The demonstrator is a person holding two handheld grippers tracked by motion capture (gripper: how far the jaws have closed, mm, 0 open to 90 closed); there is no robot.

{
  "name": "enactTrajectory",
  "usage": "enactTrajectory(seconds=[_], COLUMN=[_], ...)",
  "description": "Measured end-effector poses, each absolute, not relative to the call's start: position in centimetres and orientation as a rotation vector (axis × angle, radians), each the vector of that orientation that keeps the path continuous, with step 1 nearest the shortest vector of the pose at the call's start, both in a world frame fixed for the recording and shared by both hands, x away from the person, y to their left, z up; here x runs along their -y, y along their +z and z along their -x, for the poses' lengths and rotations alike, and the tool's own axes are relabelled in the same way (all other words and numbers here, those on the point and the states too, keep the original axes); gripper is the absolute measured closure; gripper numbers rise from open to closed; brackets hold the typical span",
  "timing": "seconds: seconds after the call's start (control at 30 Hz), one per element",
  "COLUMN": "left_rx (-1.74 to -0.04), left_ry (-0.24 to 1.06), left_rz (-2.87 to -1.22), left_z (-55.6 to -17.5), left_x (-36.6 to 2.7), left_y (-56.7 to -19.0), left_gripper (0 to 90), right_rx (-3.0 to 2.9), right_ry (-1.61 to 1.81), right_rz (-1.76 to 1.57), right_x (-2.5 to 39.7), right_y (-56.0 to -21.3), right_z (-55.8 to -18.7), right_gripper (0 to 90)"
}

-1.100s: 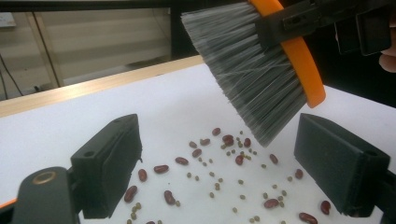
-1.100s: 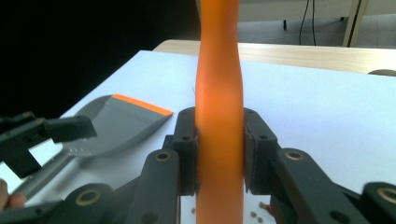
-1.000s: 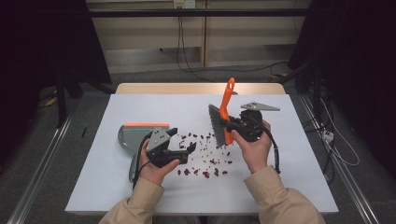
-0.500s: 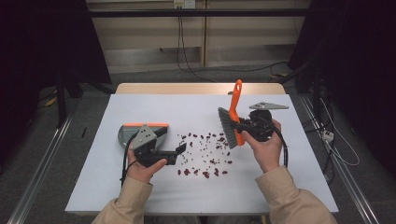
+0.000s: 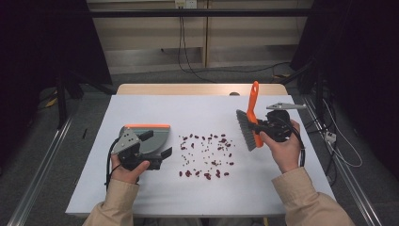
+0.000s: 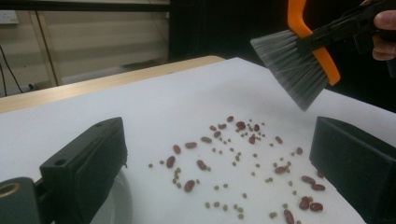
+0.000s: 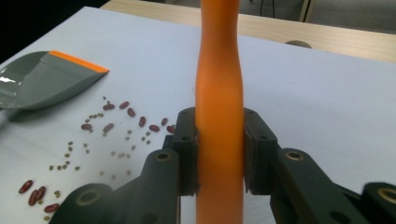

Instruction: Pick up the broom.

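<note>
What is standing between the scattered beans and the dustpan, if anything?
Nothing visible. The beans lie on the bare white table, and the strip between them and the dustpan is open. The brush, shut in the right gripper, hangs beyond the beans' far side. The left gripper is open beside the dustpan.

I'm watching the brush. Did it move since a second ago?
Yes. The brush, clamped in the right gripper, has gone right, away from the scattered beans and toward the table's right edge.
</note>
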State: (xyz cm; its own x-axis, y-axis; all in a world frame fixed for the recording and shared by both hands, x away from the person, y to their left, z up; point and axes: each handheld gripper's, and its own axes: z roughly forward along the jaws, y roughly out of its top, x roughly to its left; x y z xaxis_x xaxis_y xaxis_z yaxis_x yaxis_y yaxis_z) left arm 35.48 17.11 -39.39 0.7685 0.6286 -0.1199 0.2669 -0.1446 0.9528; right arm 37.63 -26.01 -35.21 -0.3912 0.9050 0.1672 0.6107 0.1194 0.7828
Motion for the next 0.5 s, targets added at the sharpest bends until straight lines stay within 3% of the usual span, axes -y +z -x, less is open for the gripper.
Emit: enactTrajectory(seconds=[0.5], left_rx=[-0.729], left_ry=[0.378], left_rz=[-1.731], left_z=[-35.4], left_x=[-19.6], left_y=[-39.9], left_gripper=[3.9], right_rx=[-2.134], right_ry=[0.960], right_rz=[-1.601], right_x=[27.5], right_y=[-37.6], right_z=[-39.2], right_gripper=[71.5])
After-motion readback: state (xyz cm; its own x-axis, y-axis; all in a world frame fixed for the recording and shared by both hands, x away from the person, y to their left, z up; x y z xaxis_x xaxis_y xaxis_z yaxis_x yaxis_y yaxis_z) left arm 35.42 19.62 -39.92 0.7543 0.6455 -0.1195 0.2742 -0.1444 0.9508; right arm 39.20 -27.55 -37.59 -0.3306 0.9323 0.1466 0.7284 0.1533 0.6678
